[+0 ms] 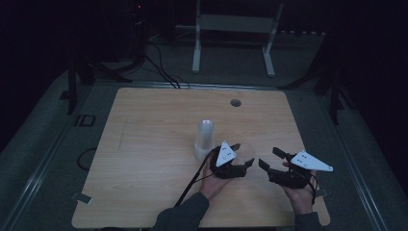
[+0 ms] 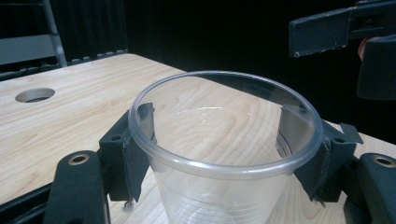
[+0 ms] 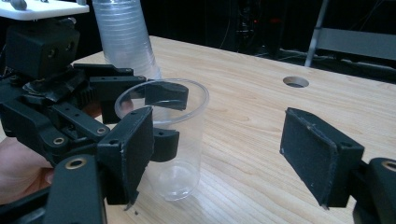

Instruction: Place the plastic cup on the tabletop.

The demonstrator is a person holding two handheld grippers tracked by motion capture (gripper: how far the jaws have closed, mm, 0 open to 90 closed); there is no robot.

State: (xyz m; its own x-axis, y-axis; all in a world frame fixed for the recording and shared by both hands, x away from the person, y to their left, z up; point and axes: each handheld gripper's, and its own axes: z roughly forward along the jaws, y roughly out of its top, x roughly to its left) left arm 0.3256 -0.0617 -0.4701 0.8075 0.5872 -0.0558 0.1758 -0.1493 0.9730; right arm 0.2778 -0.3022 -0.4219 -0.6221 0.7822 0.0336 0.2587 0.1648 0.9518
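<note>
Dark rm, grey floor [image 1: 43,144], white frame [image 1: 235,29]

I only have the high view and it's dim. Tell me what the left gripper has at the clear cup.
Observer: The left gripper has a jaw on each side of a single clear plastic cup, just under its rim, pads against the wall.
Operator: Confirm the cup is upright.
Observer: Upright, mouth up, and it looks empty; in the right gripper view its base appears to sit on the wooden table.
Operator: Report the right gripper.
Observer: The right gripper is open, its jaws wide apart and holding nothing, aimed at the cup from nearby.
Operator: Identify the tall white thing behind.
Observer: A stack of nested clear cups, standing mouth down.
</note>
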